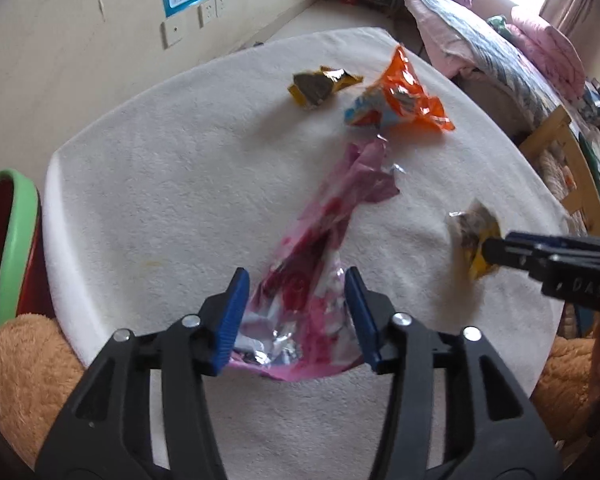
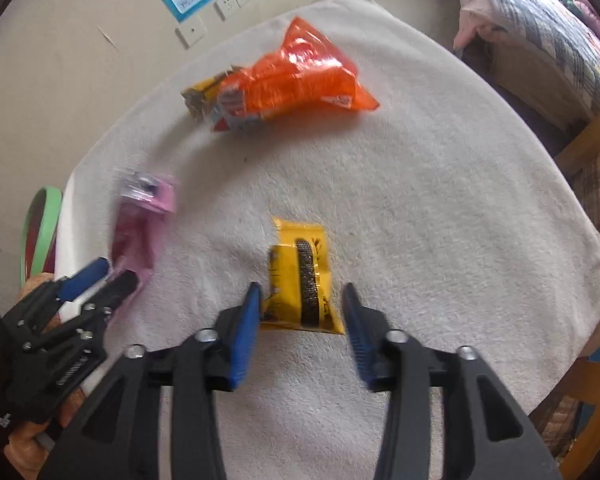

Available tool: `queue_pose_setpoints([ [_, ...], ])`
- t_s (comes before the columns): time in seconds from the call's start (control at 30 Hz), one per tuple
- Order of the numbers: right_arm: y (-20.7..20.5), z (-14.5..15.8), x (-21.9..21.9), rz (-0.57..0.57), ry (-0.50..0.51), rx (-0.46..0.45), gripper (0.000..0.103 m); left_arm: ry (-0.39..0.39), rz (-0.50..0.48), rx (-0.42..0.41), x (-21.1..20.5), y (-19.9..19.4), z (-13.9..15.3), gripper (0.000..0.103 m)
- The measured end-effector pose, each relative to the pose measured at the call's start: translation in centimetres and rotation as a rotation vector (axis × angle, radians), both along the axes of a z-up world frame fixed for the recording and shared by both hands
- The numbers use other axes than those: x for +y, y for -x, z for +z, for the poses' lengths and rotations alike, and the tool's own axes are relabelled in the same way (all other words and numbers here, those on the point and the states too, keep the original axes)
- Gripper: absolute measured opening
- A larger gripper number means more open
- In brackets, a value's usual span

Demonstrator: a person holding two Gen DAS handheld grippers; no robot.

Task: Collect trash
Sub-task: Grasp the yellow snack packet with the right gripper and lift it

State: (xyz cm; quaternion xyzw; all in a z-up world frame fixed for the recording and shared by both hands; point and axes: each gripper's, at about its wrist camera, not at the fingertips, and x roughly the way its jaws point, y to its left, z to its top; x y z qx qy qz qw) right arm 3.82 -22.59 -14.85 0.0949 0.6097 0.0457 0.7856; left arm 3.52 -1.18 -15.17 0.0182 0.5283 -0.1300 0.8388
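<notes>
The pink wrapper (image 1: 320,248) lies between the parted left gripper (image 1: 296,312) fingers, ungripped; the right gripper (image 2: 300,316), spread at six o'clock of the yellow wrapper (image 2: 300,280), should be lowered squarely before closing.

Both grippers' jaws apart, pointing down
</notes>
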Motion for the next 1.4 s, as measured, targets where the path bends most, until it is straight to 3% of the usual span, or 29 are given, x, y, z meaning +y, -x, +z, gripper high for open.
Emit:
queue_pose_setpoints([
  [0.27,-0.1,-0.3,-0.4,-0.015,-0.012,0.007,0.051,-0.030,-0.064,-0.050,-1.5,-0.8,0.7,0.050],
  [0.53,-0.4,-1.5,0.6,-0.008,-0.003,0.033,0.051,-0.100,-0.131,-0.019,-3.7,-2.8,-1.1,0.050],
  [0.6,-0.5,-1.6,0.8,-0.003,0.002,0.030,0.047,-0.119,-0.142,-0.018,-3.9,-3.1,-1.5,0.041],
  [0.63,-0.6,-1.6,1.0,0.004,0.005,0.027,0.039,-0.127,-0.145,-0.018,-4.0,-3.2,-1.6,0.039],
  [0.67,-0.6,-1.4,1.2,0.010,0.006,0.018,0.031,-0.122,-0.150,-0.020,-3.9,-3.2,-1.5,0.036],
  [0.83,-0.6,-0.1,2.0,0.021,0.006,-0.049,0.025,-0.092,-0.126,-0.048,-2.9,-2.6,-0.2,0.033],
  [1.13,-0.1,3.5,2.3,0.012,-0.034,-0.172,0.024,0.044,-0.024,-0.088,0.7,-0.4,3.7,0.033],
  [1.27,0.6,4.5,2.8,-0.002,-0.007,-0.225,0.024,-0.014,-0.035,-0.167,1.6,1.3,5.5,0.033],
  [1.4,1.4,5.9,3.3,0.027,0.056,-0.281,0.024,0.012,-0.022,-0.189,3.2,2.3,6.8,0.033],
])
